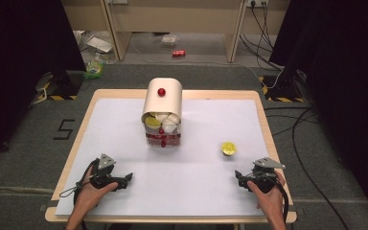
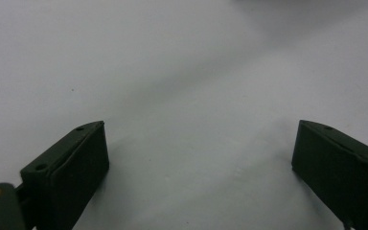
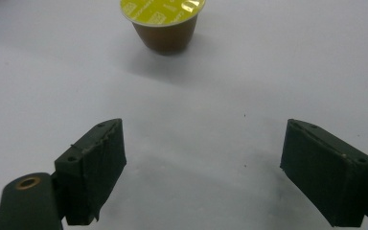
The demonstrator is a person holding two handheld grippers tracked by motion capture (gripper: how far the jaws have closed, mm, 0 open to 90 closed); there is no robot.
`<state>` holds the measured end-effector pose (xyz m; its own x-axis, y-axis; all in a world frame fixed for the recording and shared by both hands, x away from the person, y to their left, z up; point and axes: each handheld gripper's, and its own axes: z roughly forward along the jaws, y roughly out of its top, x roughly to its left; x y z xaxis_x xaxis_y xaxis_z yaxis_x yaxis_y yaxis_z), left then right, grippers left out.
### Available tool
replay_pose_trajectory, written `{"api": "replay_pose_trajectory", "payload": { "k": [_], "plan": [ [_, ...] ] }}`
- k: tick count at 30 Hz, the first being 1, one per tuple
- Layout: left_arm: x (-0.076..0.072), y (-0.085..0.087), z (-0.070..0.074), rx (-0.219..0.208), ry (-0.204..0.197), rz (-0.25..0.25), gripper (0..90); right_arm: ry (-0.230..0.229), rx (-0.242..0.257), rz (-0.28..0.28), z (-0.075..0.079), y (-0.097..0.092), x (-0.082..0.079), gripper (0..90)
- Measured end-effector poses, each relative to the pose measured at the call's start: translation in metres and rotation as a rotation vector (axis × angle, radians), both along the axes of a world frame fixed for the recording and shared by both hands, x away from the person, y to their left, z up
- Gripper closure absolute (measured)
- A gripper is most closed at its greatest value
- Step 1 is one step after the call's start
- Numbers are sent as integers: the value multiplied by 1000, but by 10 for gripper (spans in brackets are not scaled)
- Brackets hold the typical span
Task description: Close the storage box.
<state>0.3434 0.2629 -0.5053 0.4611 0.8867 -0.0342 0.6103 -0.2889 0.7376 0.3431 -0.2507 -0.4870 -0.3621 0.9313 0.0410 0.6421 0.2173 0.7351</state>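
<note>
Capsule [image 1: 228, 148] is sitting alone on the white surface [image 1: 206, 124], right of centre, lime-yellow foil lid facing up. In the right gripper view the capsule [image 3: 164, 21] is standing upright, brown body under the printed lid, straight ahead of the jaws and apart from them.

Right gripper [image 1: 238, 175] is lying low at the near right of the surface, held in a hand [image 1: 268, 194], nearest to the capsule but not touching it. Its jaws are standing wide apart with nothing between them; right gripper [image 3: 202, 158] is showing bare surface in the gap.

Dispenser [image 1: 163, 98] is standing behind centre, well apart from the capsule: a cream curved hood with a red knob [image 1: 161, 91] on top. Its open front is holding round capsules stacked together, pale ones and one yellow one [image 1: 152, 122] visible; exact count cannot be told. A red band with small red knobs is running below them.

Left gripper [image 1: 128, 177] is resting at the near left, held in the other hand [image 1: 92, 194], well apart from dispenser and capsule. Left gripper [image 2: 199, 153] is also spread wide, gripping nothing, over plain white surface.
</note>
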Motion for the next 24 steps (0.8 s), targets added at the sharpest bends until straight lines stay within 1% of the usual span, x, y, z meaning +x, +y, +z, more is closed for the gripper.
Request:
{"api": "replay_pose_trajectory", "payload": {
  "k": [2, 3, 6, 7, 8, 14, 24],
  "plan": [
    [0, 0, 0, 0, 0, 0, 47, 6, -4, 1, -3, -1, 1, 158],
    [0, 0, 0, 0, 0, 0, 47, 18, -10, 6, -5, -1, 1, 156],
    [0, 0, 0, 0, 0, 0, 47, 13, -28, 13, -7, 0, 1, 149],
    [0, 0, 0, 0, 0, 0, 47, 9, -45, 19, -8, 1, 1, 144],
    [0, 0, 0, 0, 0, 0, 47, 7, -50, 18, -8, 2, 1, 144],
    [0, 0, 0, 4, 0, -2, 47, 2, -62, 18, -8, 2, 1, 141],
    [0, 0, 0, 3, -1, -1, 47, 4, -60, 18, -8, 2, 1, 141]
  ]
}}
